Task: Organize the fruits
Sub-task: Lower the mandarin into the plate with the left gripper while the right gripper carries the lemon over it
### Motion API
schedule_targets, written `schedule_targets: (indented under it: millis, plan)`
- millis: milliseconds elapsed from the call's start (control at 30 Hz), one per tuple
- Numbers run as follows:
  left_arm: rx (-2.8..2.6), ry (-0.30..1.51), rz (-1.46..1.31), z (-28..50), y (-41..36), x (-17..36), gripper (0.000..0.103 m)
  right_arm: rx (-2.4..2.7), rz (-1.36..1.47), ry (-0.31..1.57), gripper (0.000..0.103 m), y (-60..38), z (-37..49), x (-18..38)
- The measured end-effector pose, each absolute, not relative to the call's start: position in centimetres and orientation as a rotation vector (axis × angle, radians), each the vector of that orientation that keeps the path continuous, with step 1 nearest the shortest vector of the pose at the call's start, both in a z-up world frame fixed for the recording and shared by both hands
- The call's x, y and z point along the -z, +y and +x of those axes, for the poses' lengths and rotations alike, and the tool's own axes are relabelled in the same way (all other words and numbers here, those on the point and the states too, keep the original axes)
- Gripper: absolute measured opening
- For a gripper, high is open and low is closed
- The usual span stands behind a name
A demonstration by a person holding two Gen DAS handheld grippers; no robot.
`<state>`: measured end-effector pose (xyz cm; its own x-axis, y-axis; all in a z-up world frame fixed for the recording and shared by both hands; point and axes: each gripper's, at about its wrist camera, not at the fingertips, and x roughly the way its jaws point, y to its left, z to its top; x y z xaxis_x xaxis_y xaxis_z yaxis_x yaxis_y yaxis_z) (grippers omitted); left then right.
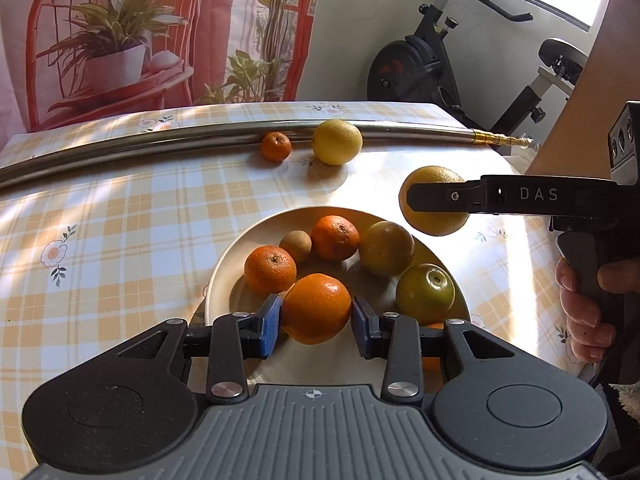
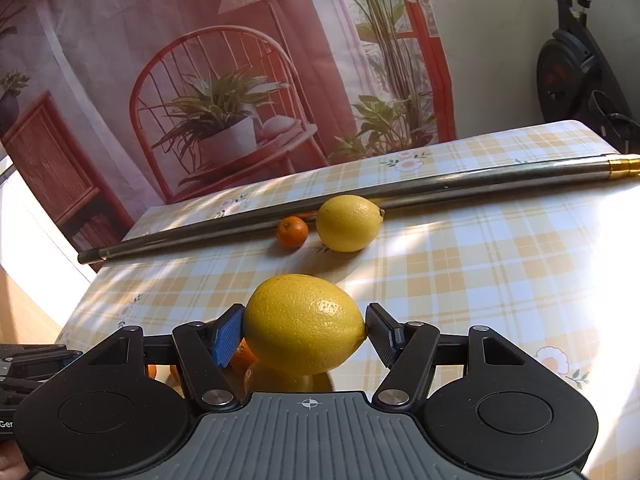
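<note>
Looks like both hands are mid-carry rn. Left gripper has its blue pads clamped on a mandarin, held just above the near edge of the plate. Right gripper is pinching a lemon end to end, pads on both tips, hanging in the air just past the plate's far right rim — from the left cam you see it side-on.

Plate already has two more mandarins, a small brown fruit and two greenish round ones, so imo the step is loading fruit onto it. Two stragglers on the tablecloth: a 2nd lemon and a tiny mandarin, side by side against the metal rod, well apart from the plate.

Next move prob: lower the mandarin into the free spot at the front, ease off slowly — round stuff rolls. Lemon needs to come back over the plate first, and the end-to-end grip looks kinda slippy tbh.
</note>
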<state>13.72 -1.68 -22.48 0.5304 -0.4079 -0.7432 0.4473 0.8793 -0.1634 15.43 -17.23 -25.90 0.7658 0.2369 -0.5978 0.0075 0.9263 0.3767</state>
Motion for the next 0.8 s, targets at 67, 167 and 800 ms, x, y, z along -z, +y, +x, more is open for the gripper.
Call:
schedule_targets:
  millis: [67,167,800]
  plan:
    - [0.517,0.892,0.050,13.2,-1.7,23.0,0.040,-0.130,0.378,0.695,0.062,-17.1,14.8,25.9]
    - [0.517,0.915,0.067,12.7,-1.8,23.7,0.039,-0.132,0.371,0.700,0.062,-16.6,13.9,26.1]
    - [0.399,0.870,0.176,13.5,-1.4,24.5,0.040,-0.157,0.370,0.697,0.062,-15.4,12.0,25.9]
